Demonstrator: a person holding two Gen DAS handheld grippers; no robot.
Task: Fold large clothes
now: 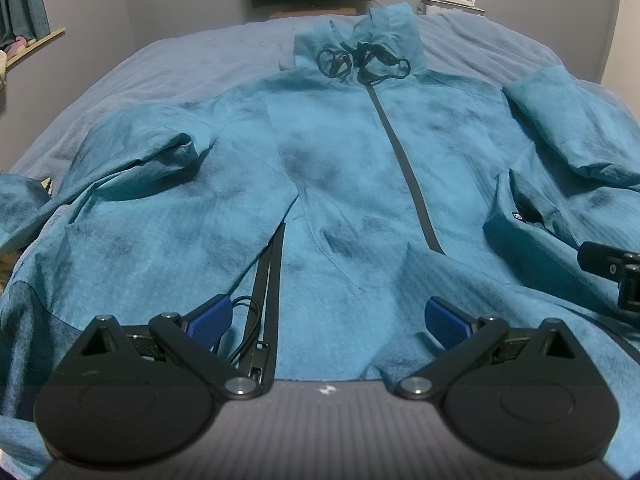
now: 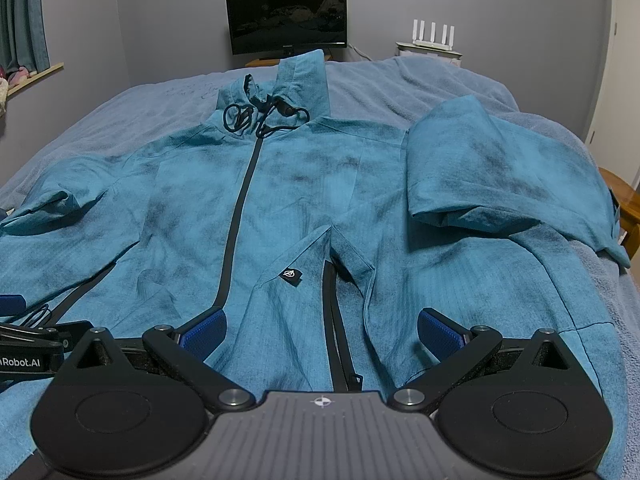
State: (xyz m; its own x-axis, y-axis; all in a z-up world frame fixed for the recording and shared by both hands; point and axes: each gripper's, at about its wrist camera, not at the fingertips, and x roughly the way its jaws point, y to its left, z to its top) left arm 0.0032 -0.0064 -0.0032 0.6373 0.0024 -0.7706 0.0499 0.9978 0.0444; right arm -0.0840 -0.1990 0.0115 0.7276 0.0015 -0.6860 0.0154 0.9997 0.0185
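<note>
Starting the fold: teal jacket (image 1: 340, 160) spread front-up across bed (image 1: 180, 64), sleeves already turned inward. Left gripper (image 1: 328, 318) and right gripper (image 2: 322, 326) poised above hem, jaws wide, nothing grasped. Next, probably: pinching hem, lifting toward collar.

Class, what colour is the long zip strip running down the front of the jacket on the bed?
Black, against the teal jacket. The zip strip shows best in the right wrist view.
</note>
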